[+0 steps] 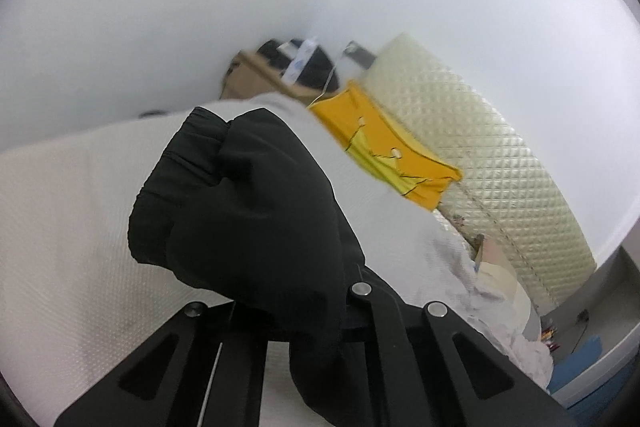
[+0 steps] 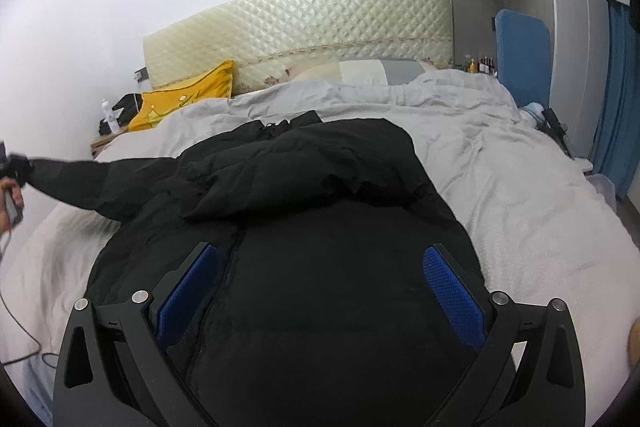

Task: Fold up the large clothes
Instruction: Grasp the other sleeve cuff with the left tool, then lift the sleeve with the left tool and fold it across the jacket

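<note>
At the centre of the right wrist view, a black padded jacket [image 2: 320,227] lies spread on the grey bedcover [image 2: 520,187], its front zip running down at lower left. My right gripper [image 2: 320,291] hangs just above the jacket's body with its blue pads [image 2: 452,299] spread wide, grasping nothing. At the far left edge, my left gripper [image 2: 12,167] draws one sleeve [image 2: 80,179] out straight from the body; in the left wrist view that sleeve's elastic cuff [image 1: 240,211] fills the middle of the frame, bunched between my clenched fingers, whose tips the cloth hides. I judge this the sleeve fold, barely begun. Next, I would need to carry the sleeve across the chest and lay it flat, with my right gripper pressing the body so it does not drag. No container shows clearly; a yellow pillow [image 2: 188,95] rests against the quilted headboard [image 2: 300,23] at upper left.
</note>
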Demonstrator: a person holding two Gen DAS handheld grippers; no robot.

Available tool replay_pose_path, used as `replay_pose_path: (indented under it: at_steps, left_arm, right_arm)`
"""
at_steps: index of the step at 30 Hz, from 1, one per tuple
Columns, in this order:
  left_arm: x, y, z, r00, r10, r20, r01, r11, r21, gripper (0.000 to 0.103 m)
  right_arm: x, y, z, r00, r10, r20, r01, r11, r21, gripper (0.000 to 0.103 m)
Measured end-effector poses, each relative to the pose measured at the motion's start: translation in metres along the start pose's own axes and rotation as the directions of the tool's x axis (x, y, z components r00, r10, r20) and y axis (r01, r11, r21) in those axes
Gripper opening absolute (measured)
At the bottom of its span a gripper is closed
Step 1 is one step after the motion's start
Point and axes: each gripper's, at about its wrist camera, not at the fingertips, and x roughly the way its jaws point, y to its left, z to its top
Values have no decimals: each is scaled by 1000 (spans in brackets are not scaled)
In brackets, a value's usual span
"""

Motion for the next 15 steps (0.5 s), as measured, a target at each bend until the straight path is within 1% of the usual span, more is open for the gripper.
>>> replay_pose_path:
  at_steps: [6, 9, 11, 15]
  left_arm:
    - [-49, -82, 12, 999, -31, 36, 26, 993, 117, 4]
    - [-73, -130, 10, 998, -46, 42, 36, 979, 199, 4]
    - [-88, -164, 5, 997, -60, 47, 46, 964, 262, 4]
    - [-113, -221, -7, 993, -105, 56, 81, 943, 324, 4]
  right_arm:
    - [-14, -10, 1, 999, -1, 42, 1, 1000, -5, 103]
    - [-18, -16, 3, 998, 5, 56, -5, 1000, -1, 103]
    - [-21, -19, 4, 998, 2, 66, -2, 1000, 1, 103]
    - [-26, -28, 3, 997, 18, 71, -18, 1000, 8, 103]
